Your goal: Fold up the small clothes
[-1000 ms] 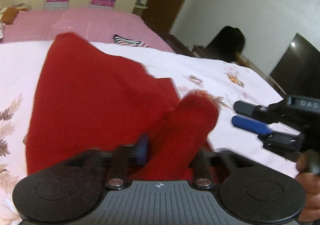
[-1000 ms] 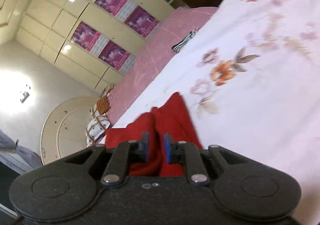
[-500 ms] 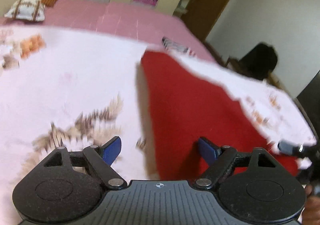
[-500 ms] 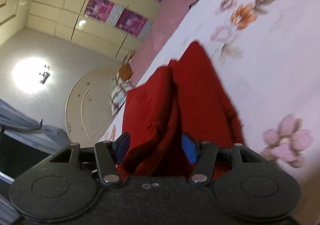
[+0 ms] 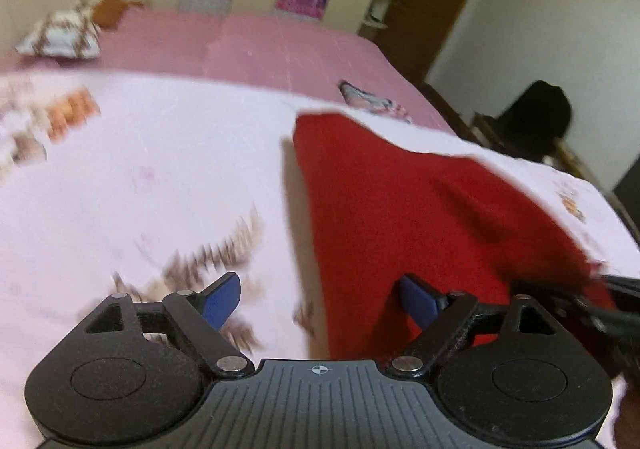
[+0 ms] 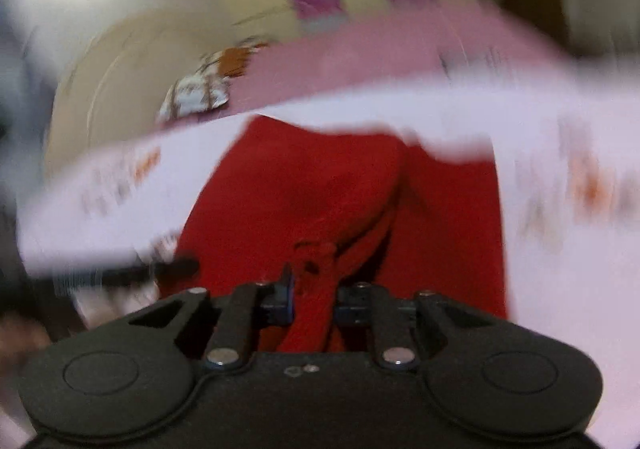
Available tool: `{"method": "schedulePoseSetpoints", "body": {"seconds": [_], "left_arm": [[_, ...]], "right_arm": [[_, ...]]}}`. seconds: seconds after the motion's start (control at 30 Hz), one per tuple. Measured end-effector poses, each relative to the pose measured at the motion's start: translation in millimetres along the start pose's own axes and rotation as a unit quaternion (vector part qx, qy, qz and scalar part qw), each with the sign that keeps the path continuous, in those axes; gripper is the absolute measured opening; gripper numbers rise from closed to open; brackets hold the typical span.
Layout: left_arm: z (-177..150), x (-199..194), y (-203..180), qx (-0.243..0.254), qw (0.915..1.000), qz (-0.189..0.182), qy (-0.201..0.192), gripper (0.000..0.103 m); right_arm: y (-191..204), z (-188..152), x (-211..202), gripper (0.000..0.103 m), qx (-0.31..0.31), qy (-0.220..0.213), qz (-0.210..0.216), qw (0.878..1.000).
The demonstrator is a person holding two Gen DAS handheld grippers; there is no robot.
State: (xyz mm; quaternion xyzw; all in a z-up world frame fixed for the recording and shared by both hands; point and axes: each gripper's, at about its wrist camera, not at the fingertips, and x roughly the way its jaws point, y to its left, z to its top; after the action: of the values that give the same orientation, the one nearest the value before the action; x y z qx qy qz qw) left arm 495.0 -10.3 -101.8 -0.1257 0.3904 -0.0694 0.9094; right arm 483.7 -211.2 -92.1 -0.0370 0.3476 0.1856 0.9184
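Item: red garment (image 5: 408, 217), lying on the flowered sheet (image 5: 152, 177) of the bed, its near edge gathered toward you.

Change noted: your left tool (image 5: 320, 299), which a second ago was closed on a rolled part of the red garment, now stands wide with nothing between its blue pads (image 5: 222, 299); the garment's left edge runs just inside the right-hand pad. Your right tool (image 6: 312, 295), half a second ago parted around the cloth, is now narrowed onto a bunched fold of the red garment.

Meaning for the task: the garment looks handed to your right side; one fold seems laid, and your left tool is free to take a fresh corner. The fold is judged unfinished.

Hard to make out:
- The right wrist view is heavily blurred; how much cloth is pinched cannot be read.
- The right tool shows in the left view only as a dark smear right of the garment.
- The garment's near hem is hidden behind both tool bodies.
- A striped item (image 5: 372, 103) beyond the garment, kind unclear.
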Motion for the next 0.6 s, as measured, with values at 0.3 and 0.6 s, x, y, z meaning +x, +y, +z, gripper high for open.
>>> {"method": "schedulePoseSetpoints", "body": {"seconds": [0.3, 0.6], "left_arm": [[3.0, 12.1, -45.6, 0.057, 0.9983, -0.009, 0.004, 0.087], [0.7, 13.0, -54.6, 0.067, 0.9974, -0.017, 0.023, 0.087]], "right_arm": [[-24.2, -7.3, -36.7, 0.015, -0.049, -0.057, -0.066, 0.995], [-69.9, -35.8, 0.3, 0.016, 0.063, -0.011, -0.050, 0.997]]}}
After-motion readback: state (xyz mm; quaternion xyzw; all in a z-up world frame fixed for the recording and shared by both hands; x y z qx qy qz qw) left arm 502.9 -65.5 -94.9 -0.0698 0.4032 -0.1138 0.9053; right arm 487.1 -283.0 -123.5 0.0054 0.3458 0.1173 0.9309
